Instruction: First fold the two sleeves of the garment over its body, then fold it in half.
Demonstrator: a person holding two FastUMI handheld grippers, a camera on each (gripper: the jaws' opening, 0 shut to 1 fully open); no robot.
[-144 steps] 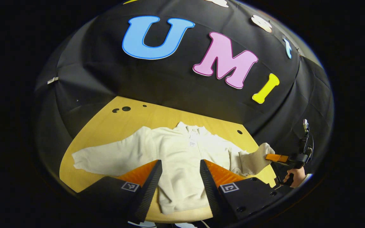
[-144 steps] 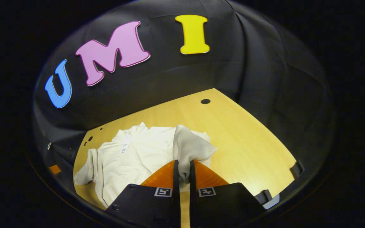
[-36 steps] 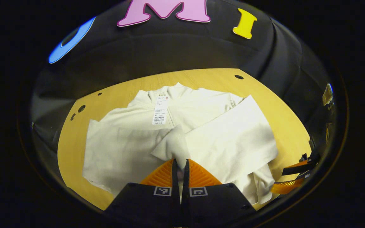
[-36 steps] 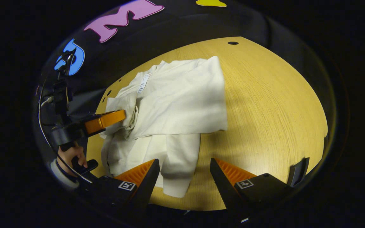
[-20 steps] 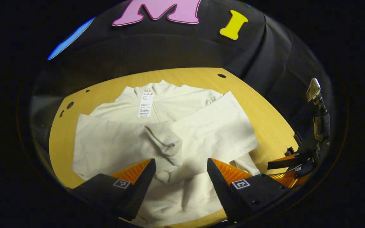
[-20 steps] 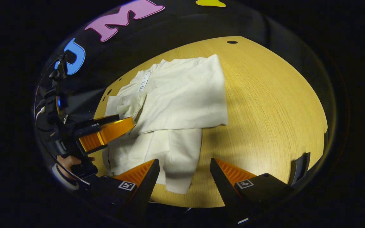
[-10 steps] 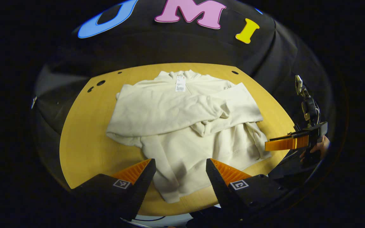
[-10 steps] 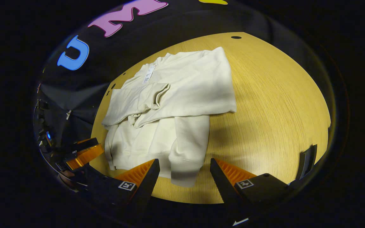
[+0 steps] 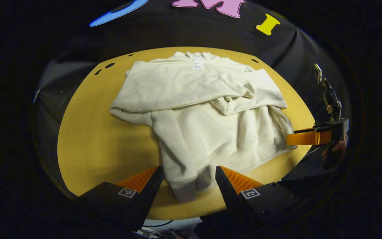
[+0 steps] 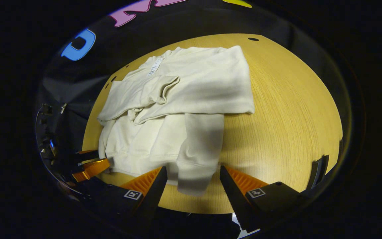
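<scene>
A cream sweatshirt [image 9: 207, 132] lies flat on the round wooden table [image 9: 95, 132], collar and paper tag [image 9: 197, 63] at the far side. Both sleeves lie crossed over the chest. In the left gripper view my left gripper [image 9: 188, 174] is open, and the hem's near left corner [image 9: 181, 189] lies between its fingers, untouched. In the right gripper view the sweatshirt [image 10: 177, 109] fills the table's [image 10: 293, 116] left half. My right gripper [image 10: 192, 174] is open with the hem's right corner [image 10: 194, 181] between its fingers. Each gripper also shows from the side, the right gripper [image 9: 305, 137] and the left gripper [image 10: 90, 167].
Small round holes [image 9: 109, 65] mark the table's far left, and another hole [image 10: 253, 39] sits at the far right. Bare wood lies left of the garment in the left gripper view and right of it in the right gripper view. The black booth wall rings the table.
My left gripper let go of the left sleeve on the body and opened. Both grippers have since drawn back to the near hem and moved closer to its two corners.
</scene>
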